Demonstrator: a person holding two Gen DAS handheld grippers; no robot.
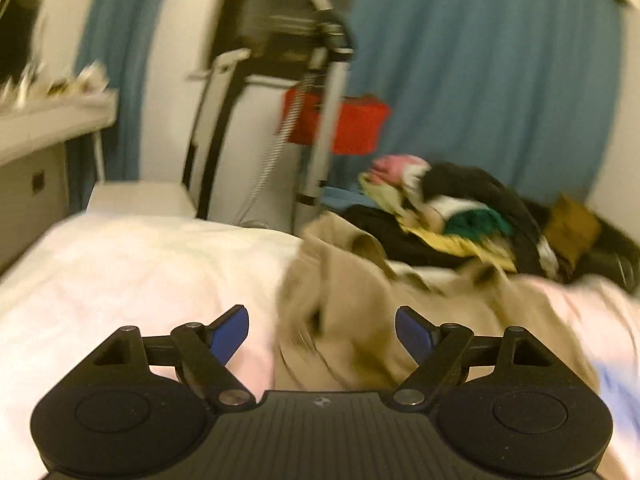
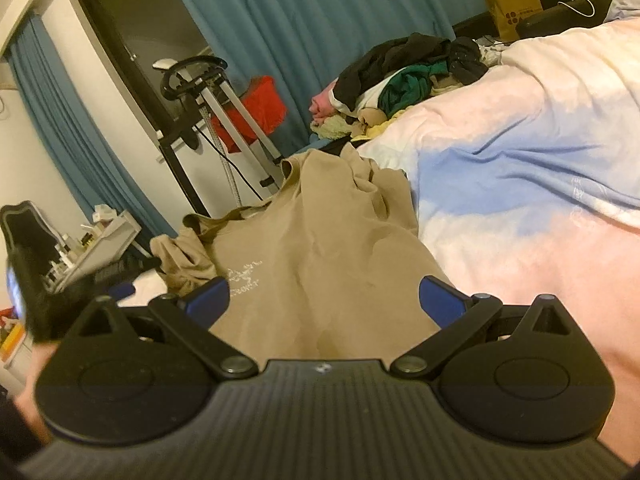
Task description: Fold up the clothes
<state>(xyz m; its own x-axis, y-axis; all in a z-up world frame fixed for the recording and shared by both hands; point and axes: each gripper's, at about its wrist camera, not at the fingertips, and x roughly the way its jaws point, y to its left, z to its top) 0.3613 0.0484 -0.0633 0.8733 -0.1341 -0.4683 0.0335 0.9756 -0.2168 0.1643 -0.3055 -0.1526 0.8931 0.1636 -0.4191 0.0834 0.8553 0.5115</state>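
Observation:
A tan garment (image 2: 320, 248) with pale lettering lies spread and partly rumpled on the bed's pastel cover (image 2: 520, 184). My right gripper (image 2: 324, 292) hovers just above its near part, open, nothing between the blue pads. In the blurred left wrist view the same tan garment (image 1: 360, 320) lies crumpled ahead and to the right. My left gripper (image 1: 322, 330) is open over its edge; no cloth is pinched between its fingers. A pile of mixed clothes (image 2: 400, 84) sits at the bed's far end, seen also as a heap (image 1: 460, 216) in the left wrist view.
Blue curtains (image 2: 304, 12) hang behind the bed. A garment steamer stand (image 2: 224, 108) and a red box (image 2: 260, 108) stand beyond the bed's far edge. A cluttered white shelf (image 1: 48, 112) is at left. A brown paper bag (image 2: 512, 8) sits by the pile.

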